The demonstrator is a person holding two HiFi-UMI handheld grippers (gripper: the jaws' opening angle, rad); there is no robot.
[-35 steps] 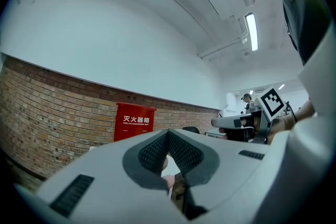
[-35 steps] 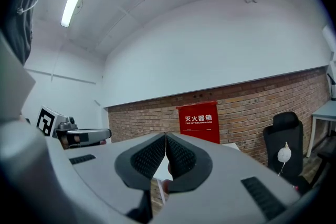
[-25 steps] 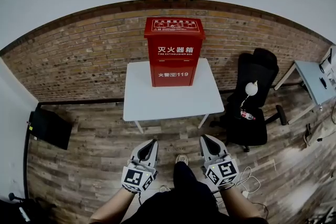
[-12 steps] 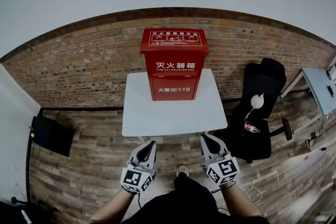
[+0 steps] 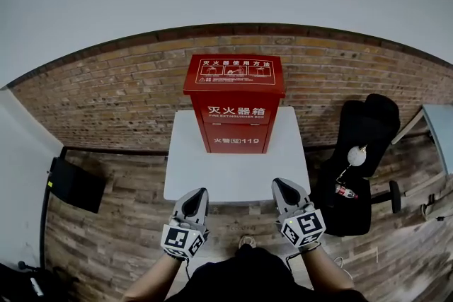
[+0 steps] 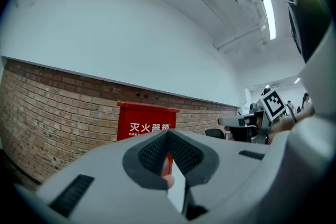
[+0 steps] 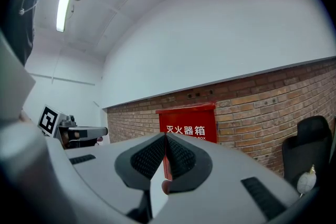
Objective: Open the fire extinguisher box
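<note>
1. Where the jaws of the left gripper [image 6: 168,138] meet, the ribbed pads press together and nothing sits between them.
2. The right gripper [image 7: 165,137] is in the same state: jaws fully closed, pads touching, empty.
3. In the head view, both grippers are held side by side at the near edge of the white table [image 5: 233,177], tips pointing forward. The left gripper is on the left and the right gripper on the right.
4. Neither gripper touches the table or the fire extinguisher box [image 5: 235,106]; both are well apart from the box.
5. The red box stands upright at the far edge of the table, against the brick wall [image 5: 106,99]. Its top lid lies flat on the body, with white characters on the front.
6. A black office chair [image 5: 364,145] stands to the right of the table on the wooden floor [image 5: 120,230].
</note>
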